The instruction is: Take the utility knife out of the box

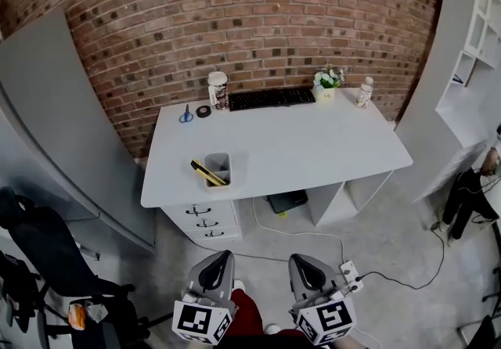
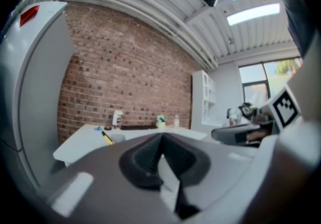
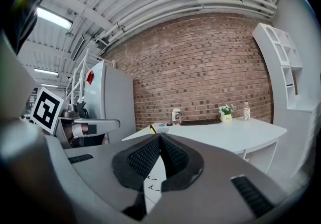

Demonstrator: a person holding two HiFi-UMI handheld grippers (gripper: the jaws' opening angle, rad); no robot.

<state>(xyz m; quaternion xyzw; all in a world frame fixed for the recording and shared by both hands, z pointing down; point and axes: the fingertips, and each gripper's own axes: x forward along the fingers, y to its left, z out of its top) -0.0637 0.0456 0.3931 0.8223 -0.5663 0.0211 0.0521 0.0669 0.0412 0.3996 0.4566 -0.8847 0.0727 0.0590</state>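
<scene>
A yellow-and-black utility knife (image 1: 208, 173) leans out of a small grey box (image 1: 218, 168) near the front left corner of the white desk (image 1: 313, 150). From the left gripper view the knife (image 2: 107, 137) shows far ahead beside the box (image 2: 117, 138); in the right gripper view its tip (image 3: 153, 129) peeks above the jaws. Both grippers are well short of the desk, above the floor. My left gripper (image 1: 220, 259) is shut and empty. My right gripper (image 1: 299, 260) is shut and empty too.
At the desk's back edge stand a cup (image 1: 218, 90), a black keyboard (image 1: 271, 97), a small potted plant (image 1: 327, 83) and a bottle (image 1: 364, 92). Blue scissors (image 1: 186, 115) and a tape roll (image 1: 203, 111) lie back left. Drawers (image 1: 205, 222) sit under the desk; cables (image 1: 313, 242) cross the floor. A black chair (image 1: 47, 261) stands left.
</scene>
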